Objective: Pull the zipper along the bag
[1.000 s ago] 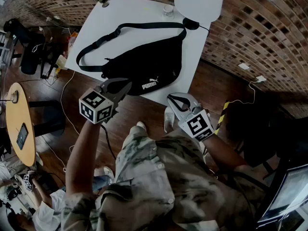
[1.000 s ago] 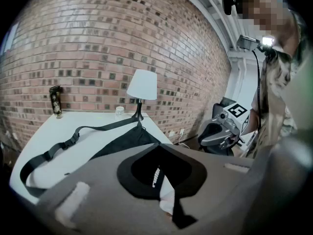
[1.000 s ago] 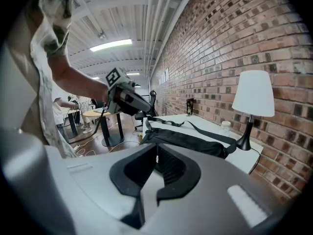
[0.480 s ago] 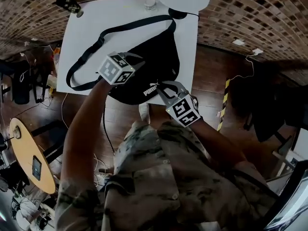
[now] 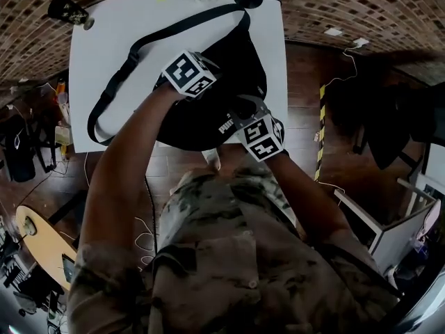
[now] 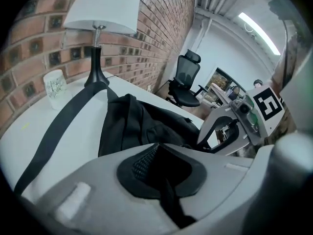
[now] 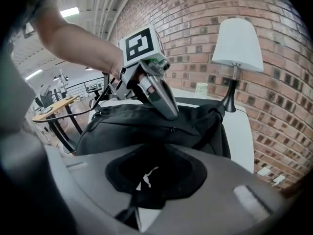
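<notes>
1. Left hand-held gripper [image 7: 168, 112] and right hand-held gripper [image 5: 243, 108] dropped onto the bag [image 5: 208, 110], which lay on the desk [image 5: 104, 47].
2. Right: jaws had just been opening, released above the bag's logo [image 7: 146, 176].
3. Left: probably released too, at the bag's top.
4. Zipper [image 7: 172, 129] was not yet grasped.

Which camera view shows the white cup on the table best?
The left gripper view: the cup stands close and large beside the lamp. The right gripper view shows it small and distant. The head view shows it from above at the top edge.
</notes>
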### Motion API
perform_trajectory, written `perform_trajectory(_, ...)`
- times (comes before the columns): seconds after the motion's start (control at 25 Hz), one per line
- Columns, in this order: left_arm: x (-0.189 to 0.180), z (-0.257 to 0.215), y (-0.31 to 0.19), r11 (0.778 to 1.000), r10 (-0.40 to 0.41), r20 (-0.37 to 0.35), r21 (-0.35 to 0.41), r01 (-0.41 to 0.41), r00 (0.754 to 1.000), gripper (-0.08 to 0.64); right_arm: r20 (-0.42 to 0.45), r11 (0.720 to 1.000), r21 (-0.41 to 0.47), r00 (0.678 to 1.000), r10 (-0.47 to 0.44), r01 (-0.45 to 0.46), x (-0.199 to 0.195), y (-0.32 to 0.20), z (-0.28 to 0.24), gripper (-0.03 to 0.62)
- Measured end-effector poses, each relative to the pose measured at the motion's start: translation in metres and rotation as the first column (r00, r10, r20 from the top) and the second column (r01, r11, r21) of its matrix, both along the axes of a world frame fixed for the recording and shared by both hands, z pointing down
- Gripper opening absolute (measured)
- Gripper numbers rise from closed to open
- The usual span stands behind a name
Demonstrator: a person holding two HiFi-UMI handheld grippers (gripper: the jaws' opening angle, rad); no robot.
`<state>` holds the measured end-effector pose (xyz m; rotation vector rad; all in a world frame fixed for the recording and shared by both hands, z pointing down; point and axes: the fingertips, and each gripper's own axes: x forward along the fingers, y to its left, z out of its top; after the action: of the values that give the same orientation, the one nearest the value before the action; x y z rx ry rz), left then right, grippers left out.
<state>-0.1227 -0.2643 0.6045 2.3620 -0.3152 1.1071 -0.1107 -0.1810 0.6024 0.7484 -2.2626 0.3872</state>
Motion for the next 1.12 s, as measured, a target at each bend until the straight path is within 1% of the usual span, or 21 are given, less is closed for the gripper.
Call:
perform_trajectory(0.12, -0.002, 0.009, 0.001, 0.999, 0.013, 0.005, -0.033, -0.013, 1.0, 0.0, -0.031, 0.999, -0.01, 0.999, 0.036, -0.036, -0.003, -0.001, 0.009, 0.087)
perform_trajectory(0.28, 0.0, 0.017, 0.001, 0.997, 0.012, 0.012, -0.078, -0.011, 1.0, 0.0, -0.049, 0.999, -0.01, 0.998, 0.046, -0.047, -0.004, 0.0, 0.015, 0.064)
perform_trajectory(0.4, 0.002, 0.02, 0.002, 0.996, 0.017, 0.018, -0.092, -0.016, 1.0, 0.0, -0.047, 0.998, -0.018, 0.997, 0.054, -0.055, -0.003, 0.003, 0.015, 0.043)
perform_trajectory(0.56, 0.002, 0.021, 0.001, 0.996, 0.002, 0.003, -0.089, -0.002, 1.0, 0.0, -0.035, 0.998, -0.023, 0.998, 0.057, -0.058, -0.001, 0.005, 0.012, 0.034)
perform_trajectory(0.76, 0.003, 0.021, 0.001, 0.997, 0.004, 0.005, -0.083, -0.003, 1.0, 0.0, -0.012, 0.998, -0.038, 0.999, 0.045, -0.045, -0.01, 0.011, 0.005, 0.031)
perform_trajectory(0.92, 0.003, 0.021, 0.0, 0.997, 0.004, 0.006, -0.079, -0.003, 1.0, 0.0, 0.024, 0.999, -0.038, 0.999, 0.035, -0.034, -0.023, 0.011, -0.005, 0.029)
perform_trajectory(1.12, 0.003, 0.021, 0.001, 0.997, -0.001, 0.006, -0.083, 0.002, 1.0, 0.0, 0.066, 0.998, -0.054, 0.997, -0.038, 0.042, -0.047, 0.029, -0.015, 0.028)
